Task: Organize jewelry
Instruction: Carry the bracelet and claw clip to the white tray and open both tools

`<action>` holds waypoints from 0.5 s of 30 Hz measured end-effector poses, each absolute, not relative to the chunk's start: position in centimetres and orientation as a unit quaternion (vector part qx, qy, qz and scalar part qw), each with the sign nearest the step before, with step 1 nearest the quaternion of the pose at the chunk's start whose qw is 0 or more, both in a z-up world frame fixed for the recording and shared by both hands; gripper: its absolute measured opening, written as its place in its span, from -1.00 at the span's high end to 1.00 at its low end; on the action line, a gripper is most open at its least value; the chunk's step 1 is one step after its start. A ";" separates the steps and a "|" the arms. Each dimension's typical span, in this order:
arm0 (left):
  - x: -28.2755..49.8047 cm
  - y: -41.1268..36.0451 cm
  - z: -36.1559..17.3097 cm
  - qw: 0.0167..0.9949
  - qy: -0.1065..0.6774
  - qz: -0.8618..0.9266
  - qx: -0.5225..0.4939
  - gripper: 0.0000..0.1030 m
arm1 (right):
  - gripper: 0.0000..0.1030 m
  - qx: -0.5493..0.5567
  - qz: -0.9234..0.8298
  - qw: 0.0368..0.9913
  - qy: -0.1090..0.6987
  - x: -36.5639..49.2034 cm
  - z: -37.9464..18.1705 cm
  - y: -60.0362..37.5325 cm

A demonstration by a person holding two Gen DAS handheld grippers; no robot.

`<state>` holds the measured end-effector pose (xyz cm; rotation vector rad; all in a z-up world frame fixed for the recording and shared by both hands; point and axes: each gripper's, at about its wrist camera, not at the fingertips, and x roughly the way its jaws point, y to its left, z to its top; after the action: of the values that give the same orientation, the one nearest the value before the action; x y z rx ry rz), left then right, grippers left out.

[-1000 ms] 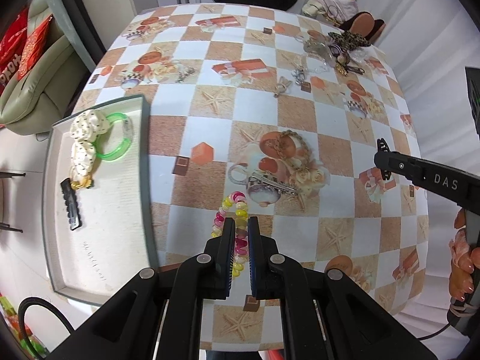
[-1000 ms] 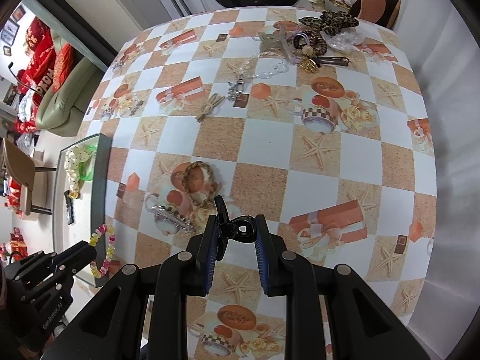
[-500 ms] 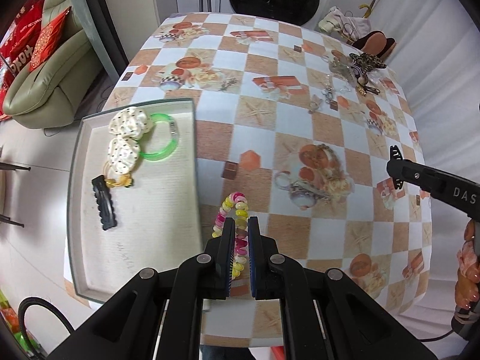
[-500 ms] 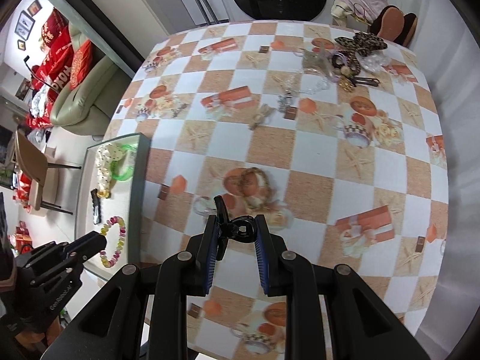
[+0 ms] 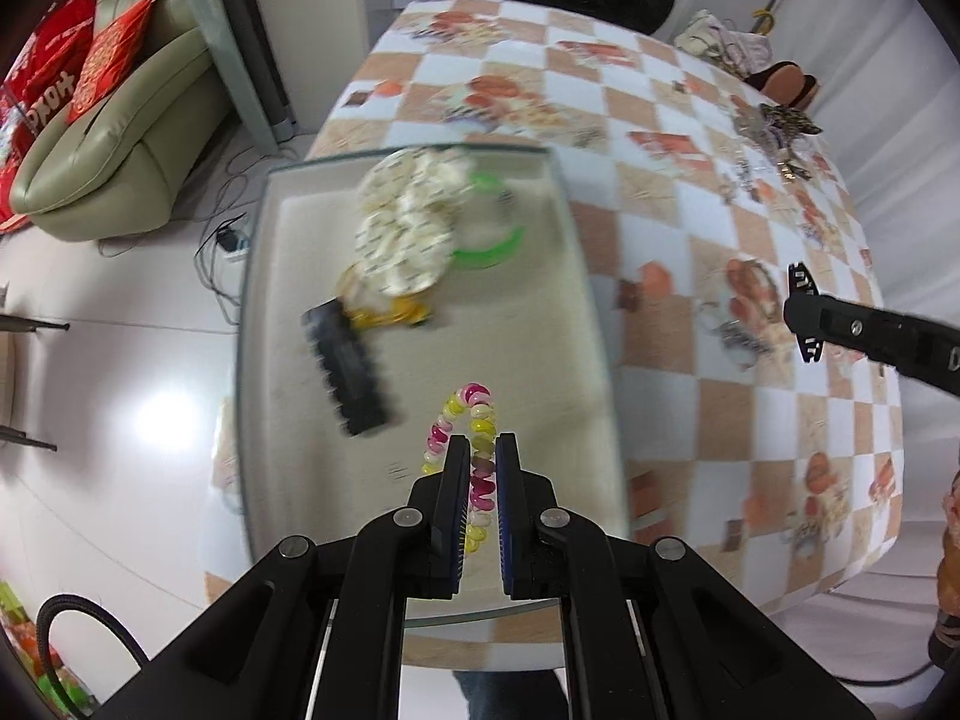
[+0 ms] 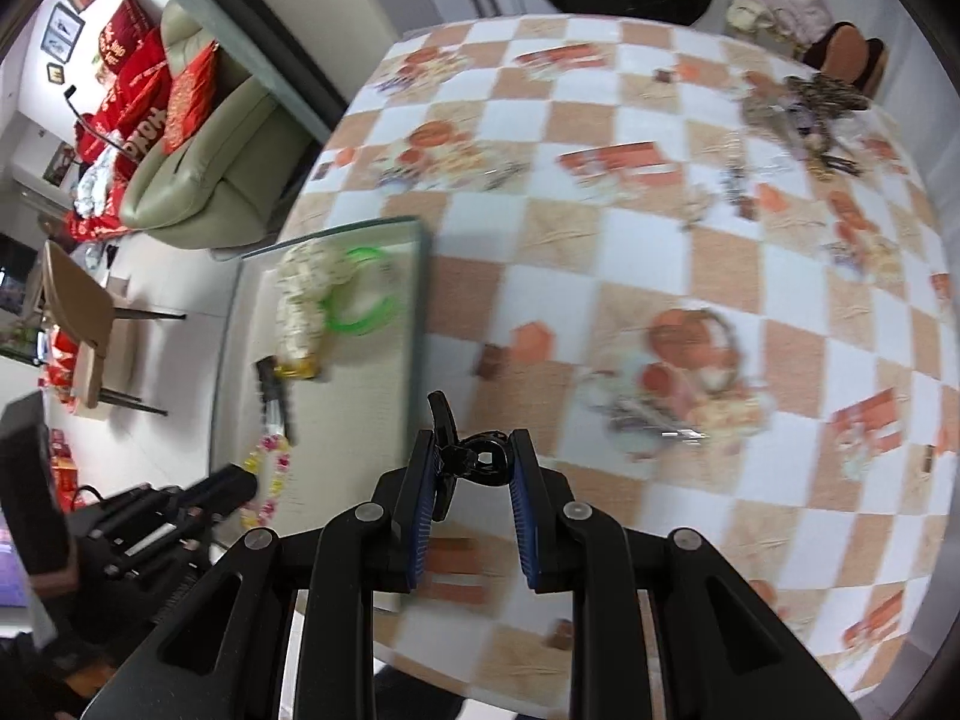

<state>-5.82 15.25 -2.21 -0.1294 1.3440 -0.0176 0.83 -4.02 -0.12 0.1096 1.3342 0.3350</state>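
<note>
pink-and-yellow bracelet (image 5: 474, 450), black clip (image 6: 465, 459), green bangle (image 5: 492, 240), orange-checked tablecloth (image 5: 720, 360).

The left gripper (image 5: 481, 450) has its two fingers squeezed close together, pinching a bead bracelet (image 5: 465, 420). The right gripper (image 6: 474, 450) holds its fingers a little wider, clamping a black hair clip (image 6: 462, 450) between them.

Bare tray (image 5: 540, 360) floor along its right half; black comb (image 5: 348, 372), scrunchies (image 5: 408, 228) and green bangle (image 5: 492, 240) crowding the left and far end
</note>
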 end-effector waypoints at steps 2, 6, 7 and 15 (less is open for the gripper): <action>-6.2 16.3 -3.0 0.777 0.627 -0.001 -0.060 0.76 | 0.50 0.048 0.164 0.767 0.619 0.7 -0.7 -1.9; -6.8 17.9 -4.5 0.773 0.632 0.008 -0.056 0.76 | 0.51 0.038 0.187 0.754 0.629 0.4 -2.1 1.5; -7.0 18.2 -4.9 0.773 0.632 0.011 -0.054 0.76 | 0.51 0.037 0.190 0.750 0.632 0.3 -2.5 2.3; -6.7 19.2 -7.7 0.773 0.632 0.025 -0.042 0.76 | 0.50 0.023 0.191 0.740 0.645 1.7 -5.9 6.2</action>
<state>-6.75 19.24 -7.65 -0.0908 1.3694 0.0542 1.67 6.20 -5.87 0.0495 1.4147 0.4195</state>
